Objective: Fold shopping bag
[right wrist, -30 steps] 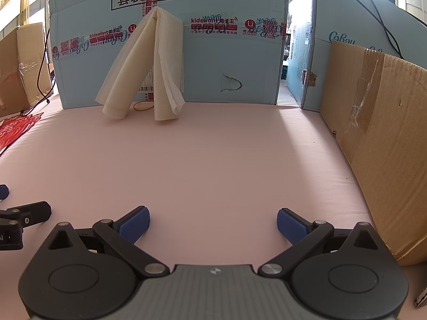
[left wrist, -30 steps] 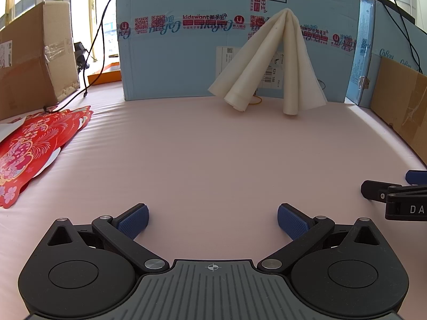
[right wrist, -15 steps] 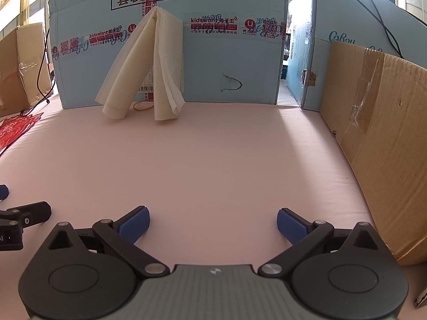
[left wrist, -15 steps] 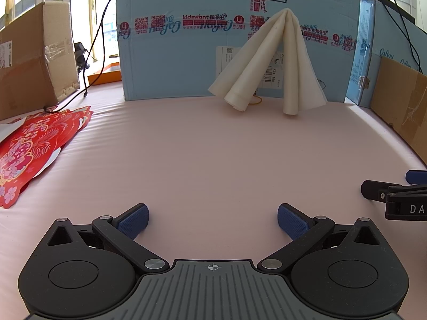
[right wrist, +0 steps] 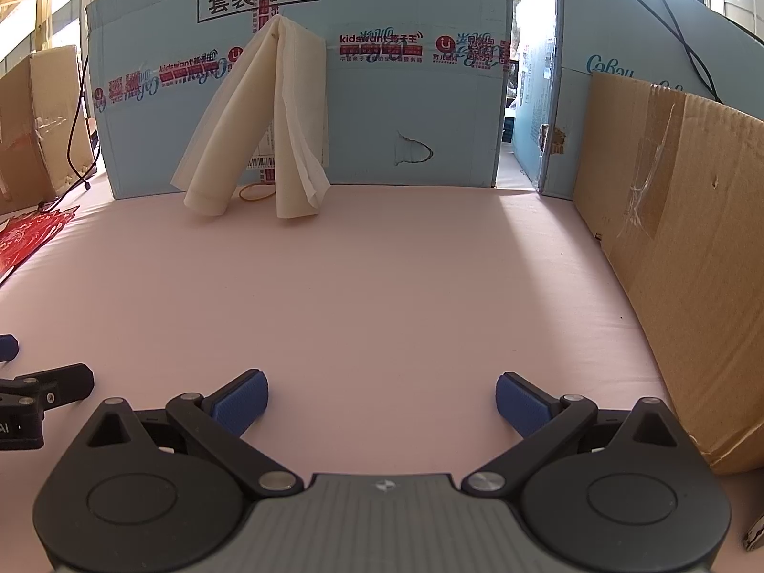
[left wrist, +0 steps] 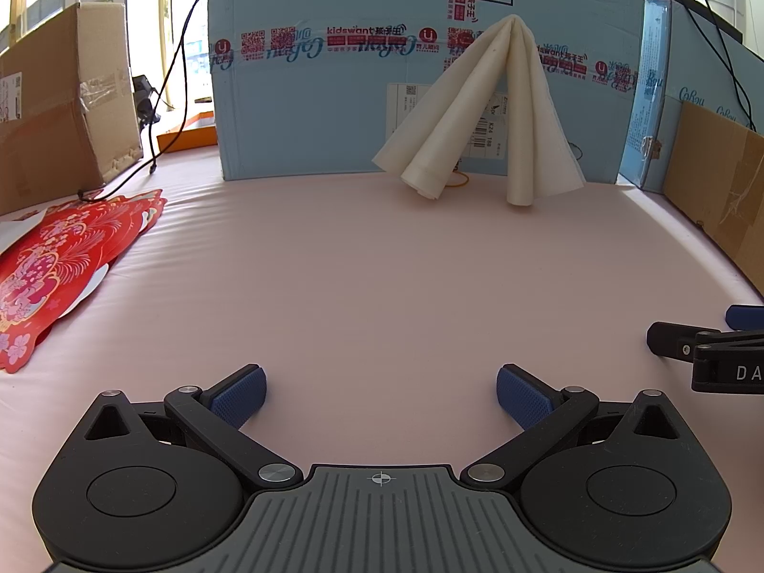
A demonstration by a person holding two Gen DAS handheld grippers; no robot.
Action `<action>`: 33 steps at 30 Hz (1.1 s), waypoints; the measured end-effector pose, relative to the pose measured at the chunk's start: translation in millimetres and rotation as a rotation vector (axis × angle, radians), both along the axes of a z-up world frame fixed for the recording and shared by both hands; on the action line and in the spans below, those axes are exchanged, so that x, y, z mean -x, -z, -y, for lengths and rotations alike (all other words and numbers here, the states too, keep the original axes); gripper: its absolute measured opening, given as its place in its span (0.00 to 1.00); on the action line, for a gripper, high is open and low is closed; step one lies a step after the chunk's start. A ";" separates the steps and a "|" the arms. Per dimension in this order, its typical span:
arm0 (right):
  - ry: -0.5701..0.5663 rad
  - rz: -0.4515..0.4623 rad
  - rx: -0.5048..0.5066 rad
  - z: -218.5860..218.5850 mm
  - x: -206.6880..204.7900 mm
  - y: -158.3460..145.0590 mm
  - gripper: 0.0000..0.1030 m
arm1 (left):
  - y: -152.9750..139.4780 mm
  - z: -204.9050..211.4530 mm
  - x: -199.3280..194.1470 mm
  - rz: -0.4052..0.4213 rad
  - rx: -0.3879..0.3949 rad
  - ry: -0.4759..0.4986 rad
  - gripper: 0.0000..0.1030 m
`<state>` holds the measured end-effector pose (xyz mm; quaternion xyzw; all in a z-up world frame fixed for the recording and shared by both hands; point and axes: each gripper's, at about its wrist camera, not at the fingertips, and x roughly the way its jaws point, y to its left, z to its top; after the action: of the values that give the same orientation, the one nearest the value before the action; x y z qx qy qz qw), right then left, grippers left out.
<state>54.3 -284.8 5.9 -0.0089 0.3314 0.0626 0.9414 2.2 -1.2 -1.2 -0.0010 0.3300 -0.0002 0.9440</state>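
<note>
Left gripper [left wrist: 380,394], black with blue ribbed pads: seen at bottom centre of the left wrist view, jaws spread wide, nothing held. Right gripper [right wrist: 380,396], same build: spread wide and empty at bottom centre of the right wrist view. Cream fabric shopping bag [left wrist: 482,119]: found in the upper centre, draped in folds against the pale blue printed carton [left wrist: 310,110], lower ends touching the pink padded surface [left wrist: 382,277]. Red patterned paper bags [left wrist: 57,267]: laid flat at left edge. Brown cardboard panel [right wrist: 678,238]: stood at right.

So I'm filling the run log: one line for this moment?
stage: pre-grasp | left gripper: open, empty | right gripper: open, empty | cream bag: untouched, draped against blue box
</note>
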 end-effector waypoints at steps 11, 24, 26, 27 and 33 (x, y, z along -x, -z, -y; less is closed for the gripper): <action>-0.001 0.003 -0.011 0.2 1.6 -0.2 1.00 | 0.2 1.0 0.1 0.000 0.001 0.000 1.00; -0.002 0.013 -0.033 1.5 2.9 0.3 1.00 | 0.1 0.2 0.2 0.001 -0.002 0.000 1.00; -0.004 0.021 -0.038 1.4 3.8 -0.2 1.00 | -1.8 -1.2 1.5 0.009 0.009 -0.002 1.00; -0.004 0.027 -0.042 1.7 4.5 -0.6 1.00 | -2.8 -1.8 2.2 0.013 0.014 -0.003 1.00; -0.021 0.123 -0.121 7.8 15.1 -10.0 1.00 | -27.7 -14.9 16.1 0.182 0.143 -0.015 1.00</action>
<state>39.2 -292.6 15.9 0.0409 0.2684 0.0916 0.9581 -13.8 13.7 26.5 -0.0707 0.2422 -0.0168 0.9675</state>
